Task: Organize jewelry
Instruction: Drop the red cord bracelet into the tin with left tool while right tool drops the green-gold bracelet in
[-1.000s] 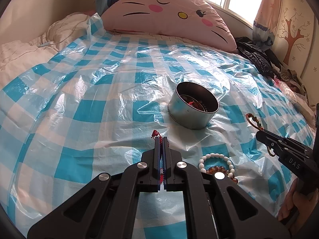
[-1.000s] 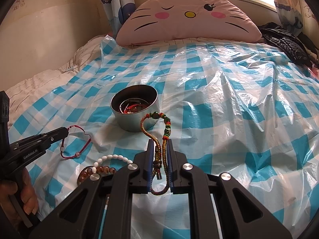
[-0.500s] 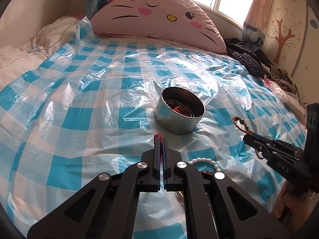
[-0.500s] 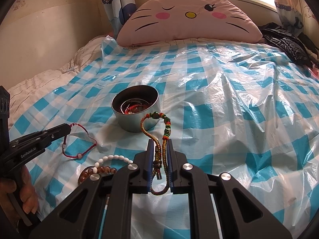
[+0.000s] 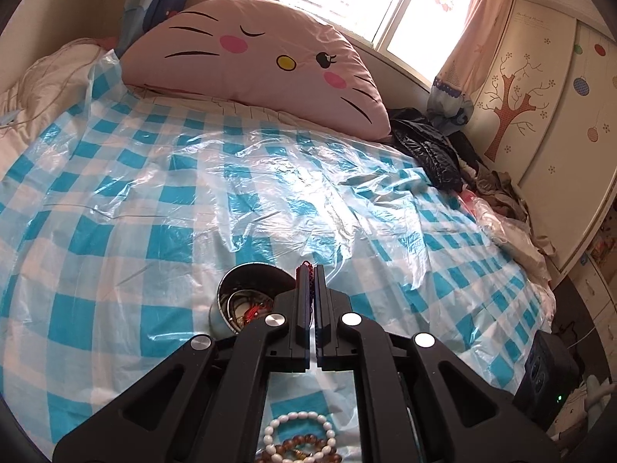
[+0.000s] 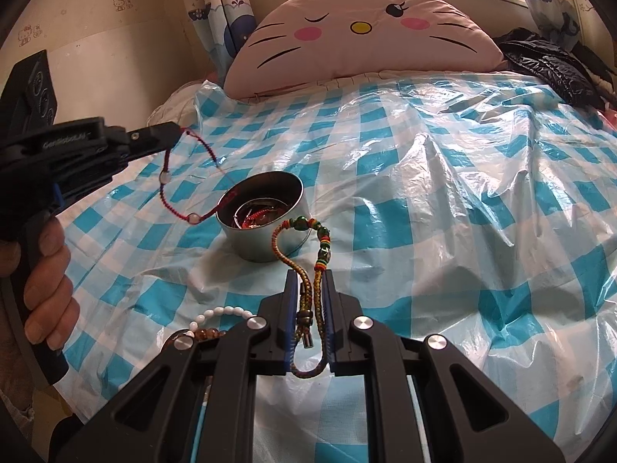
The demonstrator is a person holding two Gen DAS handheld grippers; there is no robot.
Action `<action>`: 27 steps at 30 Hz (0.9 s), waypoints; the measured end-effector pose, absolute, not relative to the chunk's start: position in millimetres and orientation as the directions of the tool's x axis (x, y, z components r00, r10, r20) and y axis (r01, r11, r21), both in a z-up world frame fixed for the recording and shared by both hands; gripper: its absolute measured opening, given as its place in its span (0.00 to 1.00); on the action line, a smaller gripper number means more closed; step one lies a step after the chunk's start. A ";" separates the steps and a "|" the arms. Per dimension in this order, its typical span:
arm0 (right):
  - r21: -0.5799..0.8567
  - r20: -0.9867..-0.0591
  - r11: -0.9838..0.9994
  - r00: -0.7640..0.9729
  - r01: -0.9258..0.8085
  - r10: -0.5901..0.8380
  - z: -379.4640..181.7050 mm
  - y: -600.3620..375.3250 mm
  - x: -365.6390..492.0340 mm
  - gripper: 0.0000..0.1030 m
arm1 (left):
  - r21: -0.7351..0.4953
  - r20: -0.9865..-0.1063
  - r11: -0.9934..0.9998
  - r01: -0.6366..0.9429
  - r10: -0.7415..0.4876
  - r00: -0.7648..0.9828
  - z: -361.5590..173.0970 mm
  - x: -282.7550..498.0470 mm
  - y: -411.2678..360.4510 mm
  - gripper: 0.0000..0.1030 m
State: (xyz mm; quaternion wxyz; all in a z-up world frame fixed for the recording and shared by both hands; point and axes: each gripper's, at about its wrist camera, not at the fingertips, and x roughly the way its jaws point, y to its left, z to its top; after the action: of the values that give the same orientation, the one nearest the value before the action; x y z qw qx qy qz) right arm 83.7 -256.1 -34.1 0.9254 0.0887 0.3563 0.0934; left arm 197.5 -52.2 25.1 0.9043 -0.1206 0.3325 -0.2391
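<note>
We saw a bed (image 6: 443,200) under a blue-and-white checked plastic sheet (image 5: 173,200). On it sat a metal tin (image 6: 266,247), a white bead bracelet (image 5: 297,422) touching a brown bead bracelet (image 5: 299,443), and a cat-face pillow (image 6: 362,34).

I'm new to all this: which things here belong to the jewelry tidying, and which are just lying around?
Part of the job:
- metal tin
- red string bracelet, held by the left hand-held gripper
- braided beaded bracelet, held by the right hand-held gripper
- white bead bracelet
- brown bead bracelet

Lying about:
- cat pillow
- black jacket
</note>
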 end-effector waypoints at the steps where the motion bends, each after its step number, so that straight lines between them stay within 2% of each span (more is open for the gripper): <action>1: 0.234 -0.642 0.966 0.729 -0.112 0.240 -34.1 -256.5 83.8 0.13 | -0.387 -0.546 0.854 0.347 -0.515 0.661 21.6 204.8 -55.4 0.02; 5: 0.239 -0.643 0.964 0.724 -0.118 0.249 -35.2 -255.8 84.0 0.13 | -0.368 -0.641 0.889 0.273 -0.455 0.618 -8.6 239.3 -70.9 0.03; 7: 0.245 -0.643 0.962 0.723 -0.121 0.254 -35.3 -256.5 84.2 0.13 | -0.321 -0.712 0.918 0.232 -0.395 0.581 -24.3 249.6 -73.0 0.10; 9: 0.257 -0.640 0.958 0.720 -0.126 0.267 -35.3 -257.3 85.1 0.13 | -0.297 -0.722 0.932 0.209 -0.363 0.589 -27.7 245.8 -65.2 0.39; 11: 0.266 -0.644 0.954 0.710 -0.140 0.284 -36.3 -255.4 88.7 0.13 | -0.284 -0.693 0.941 0.183 -0.333 0.640 -23.2 231.1 -49.1 0.61; 12: 0.260 -0.647 0.954 0.707 -0.149 0.286 -36.6 -253.0 91.1 0.13 | -0.275 -0.680 0.947 0.166 -0.314 0.663 -20.4 222.5 -39.6 0.67; 18: 0.244 -0.645 0.948 0.696 -0.205 0.317 -28.7 -226.6 123.8 0.13 | -0.153 -0.679 0.987 0.059 -0.148 0.720 -22.0 167.0 2.7 0.81; 23: 0.205 -0.649 0.947 0.690 -0.247 0.321 -21.2 -196.7 156.7 0.14 | -0.130 -0.698 0.991 -0.008 -0.086 0.711 -40.3 128.9 16.5 0.83; 25: 0.180 -0.668 0.950 0.677 -0.254 0.307 -26.2 -183.9 175.4 0.28 | -0.140 -0.719 0.990 -0.003 -0.100 0.688 -45.4 125.8 16.7 0.84; 26: 0.164 -0.683 0.955 0.670 -0.246 0.290 -30.9 -179.0 183.7 0.53 | -0.137 -0.713 0.991 0.005 -0.102 0.694 -44.6 124.9 15.4 0.84; 27: 0.151 -0.691 0.961 0.671 -0.231 0.270 -35.8 -176.9 189.0 0.59 | -0.123 -0.702 0.992 0.006 -0.091 0.707 -42.9 123.0 13.8 0.84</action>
State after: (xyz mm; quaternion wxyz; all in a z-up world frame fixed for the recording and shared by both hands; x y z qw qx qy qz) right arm 189.0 -176.9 -35.8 0.9137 0.0254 0.3818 0.1372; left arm 123.0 13.8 -42.9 0.9221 -0.0560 0.3820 -0.0264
